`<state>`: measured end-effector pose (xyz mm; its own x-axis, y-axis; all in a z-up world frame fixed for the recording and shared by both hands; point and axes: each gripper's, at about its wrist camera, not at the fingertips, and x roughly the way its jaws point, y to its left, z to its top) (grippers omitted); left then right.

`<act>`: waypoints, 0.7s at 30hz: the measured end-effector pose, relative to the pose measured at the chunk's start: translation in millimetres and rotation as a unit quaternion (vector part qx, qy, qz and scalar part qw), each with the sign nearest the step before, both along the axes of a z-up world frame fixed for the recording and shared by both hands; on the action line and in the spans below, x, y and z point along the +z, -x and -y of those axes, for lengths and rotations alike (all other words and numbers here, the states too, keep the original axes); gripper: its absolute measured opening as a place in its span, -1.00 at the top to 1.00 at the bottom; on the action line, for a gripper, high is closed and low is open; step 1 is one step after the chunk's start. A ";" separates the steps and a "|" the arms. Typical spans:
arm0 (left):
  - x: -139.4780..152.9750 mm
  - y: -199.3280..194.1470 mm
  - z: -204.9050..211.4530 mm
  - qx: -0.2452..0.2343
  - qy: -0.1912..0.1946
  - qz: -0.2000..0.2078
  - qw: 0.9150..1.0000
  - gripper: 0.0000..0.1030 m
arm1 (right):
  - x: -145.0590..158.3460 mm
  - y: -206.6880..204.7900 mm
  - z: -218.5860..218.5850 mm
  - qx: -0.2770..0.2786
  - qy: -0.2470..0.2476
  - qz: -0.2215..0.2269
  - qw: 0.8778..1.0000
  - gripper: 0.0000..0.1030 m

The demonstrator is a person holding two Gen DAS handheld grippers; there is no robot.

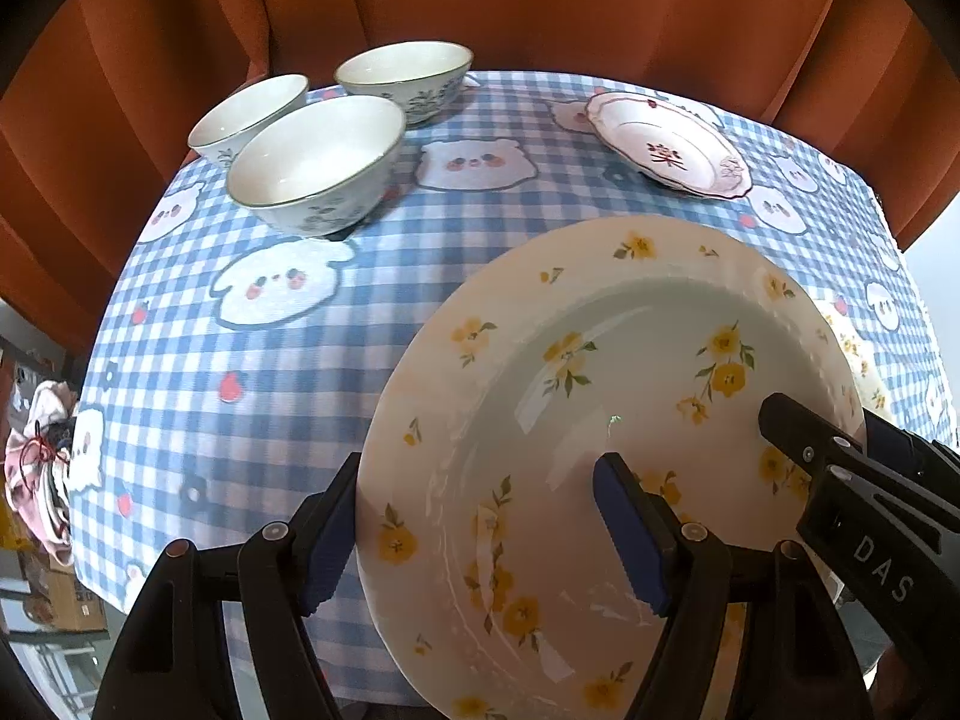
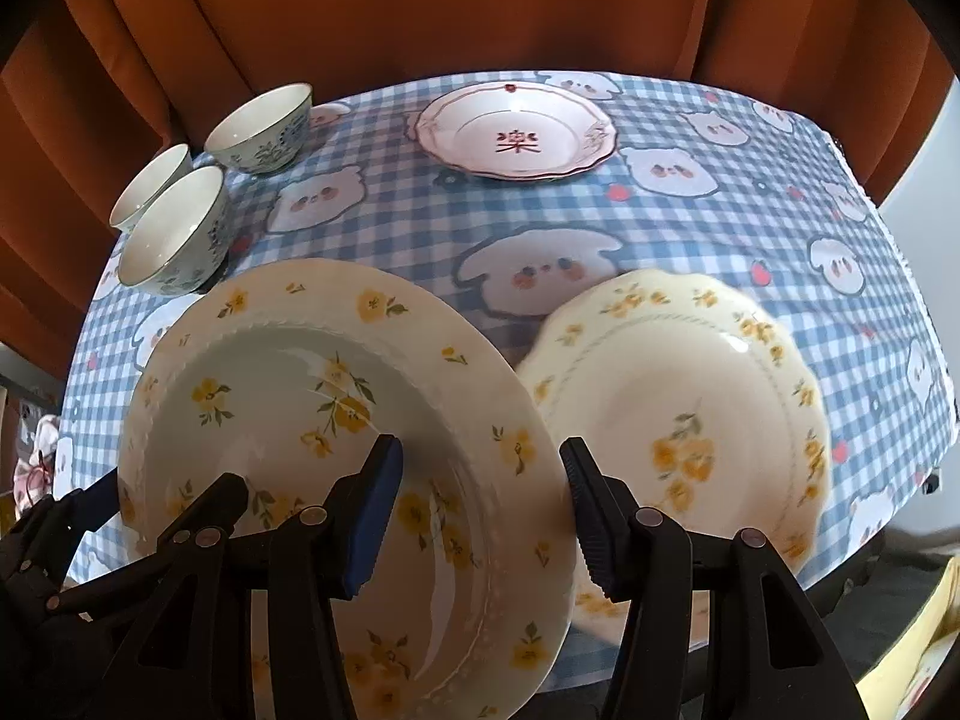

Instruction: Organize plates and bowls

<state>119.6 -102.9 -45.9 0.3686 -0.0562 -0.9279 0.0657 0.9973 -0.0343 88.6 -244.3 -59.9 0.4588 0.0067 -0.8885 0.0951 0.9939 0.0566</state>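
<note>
You have the big flowered plate [image 1: 600, 420] pinched from both sides and lifted off the checked tablecloth [image 1: 240, 360]. Your left gripper [image 1: 480, 534] clamps one edge with one finger under the rim and one inside the well, and your right gripper [image 2: 480, 510] does the same at the opposite edge. The plate tilts, so uneven lifting could let the glossy rim slide out of the pads. Just beside it, low on the right, lies the scalloped yellow plate [image 2: 690, 408]; swing carelessly and you clip it. The three bowls [image 1: 318, 162] and the pink plate [image 1: 666, 144] sit well apart at the far side.
</note>
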 end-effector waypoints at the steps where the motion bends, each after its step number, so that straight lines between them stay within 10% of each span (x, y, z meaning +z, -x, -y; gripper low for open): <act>1: 0.6 0.3 5.6 0.001 0.000 0.000 1.000 -0.47 | 0.2 -0.4 5.6 0.002 0.000 -0.001 1.000 -0.14; 21: -1.1 7.9 120.2 0.017 0.000 0.011 1.000 -0.47 | 2.6 3.1 121.4 0.019 0.003 0.008 1.000 -0.14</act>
